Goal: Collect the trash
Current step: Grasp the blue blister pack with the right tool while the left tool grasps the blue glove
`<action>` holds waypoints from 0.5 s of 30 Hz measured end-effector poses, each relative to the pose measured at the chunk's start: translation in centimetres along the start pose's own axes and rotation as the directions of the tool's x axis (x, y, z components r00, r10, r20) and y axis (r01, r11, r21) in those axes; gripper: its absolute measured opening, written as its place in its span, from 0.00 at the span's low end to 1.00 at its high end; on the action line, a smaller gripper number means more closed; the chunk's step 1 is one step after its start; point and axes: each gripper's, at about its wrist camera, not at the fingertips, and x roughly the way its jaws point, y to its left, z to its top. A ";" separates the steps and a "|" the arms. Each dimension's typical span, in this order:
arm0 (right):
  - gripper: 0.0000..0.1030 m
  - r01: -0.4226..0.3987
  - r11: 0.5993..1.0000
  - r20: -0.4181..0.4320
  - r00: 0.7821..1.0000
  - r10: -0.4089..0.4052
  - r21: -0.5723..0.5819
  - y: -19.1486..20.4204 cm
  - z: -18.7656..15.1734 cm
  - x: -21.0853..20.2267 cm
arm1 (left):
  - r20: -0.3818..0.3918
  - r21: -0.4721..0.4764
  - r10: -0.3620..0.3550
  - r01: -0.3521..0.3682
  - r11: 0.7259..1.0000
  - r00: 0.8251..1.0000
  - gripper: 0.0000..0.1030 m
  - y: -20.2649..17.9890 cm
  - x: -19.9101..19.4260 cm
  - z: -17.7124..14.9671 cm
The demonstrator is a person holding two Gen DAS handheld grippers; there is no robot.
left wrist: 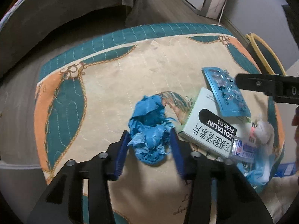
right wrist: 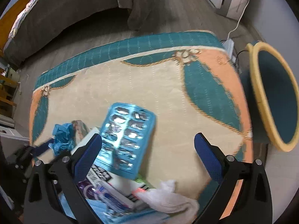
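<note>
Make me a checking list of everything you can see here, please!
Surface: quilted mat, cream with teal and orange.
Job's things: crumpled blue paper, medicine box, blister pack, white tissue, bin beside the mat.
Clutter: small packets by the box, unclear.
Grippers: left gripper fingers shut on the blue paper; right gripper open over the blister pack.
Cables: white cable on the floor.
Surroundings: grey bed, wood floor.

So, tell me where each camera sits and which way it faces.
Left wrist: on the left gripper, looking steeply down at the crumpled blue paper between its jaws; the right gripper's finger shows too.
Right wrist: on the right gripper, looking down at the blister pack and bin.
Shared: quilted mat, blue paper, blister pack, medicine box.
</note>
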 end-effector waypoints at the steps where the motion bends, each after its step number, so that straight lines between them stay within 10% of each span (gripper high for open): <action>1: 0.94 -0.014 1.000 -0.004 1.000 0.014 0.004 0.4 0.1 0.2 | 0.006 0.003 0.025 -0.025 1.000 1.000 0.41 0.1 -0.1 0.0; 11: 0.94 -0.016 0.999 -0.080 0.997 0.013 -0.035 3.0 -0.3 3.0 | 0.013 -0.054 0.044 -0.043 0.998 0.999 0.38 1.6 -0.2 -0.1; 15: 0.79 -0.057 0.998 -0.108 0.993 0.058 0.010 2.4 -0.5 3.6 | 0.011 -0.058 0.039 -0.038 0.998 0.999 0.38 1.7 -0.2 -0.1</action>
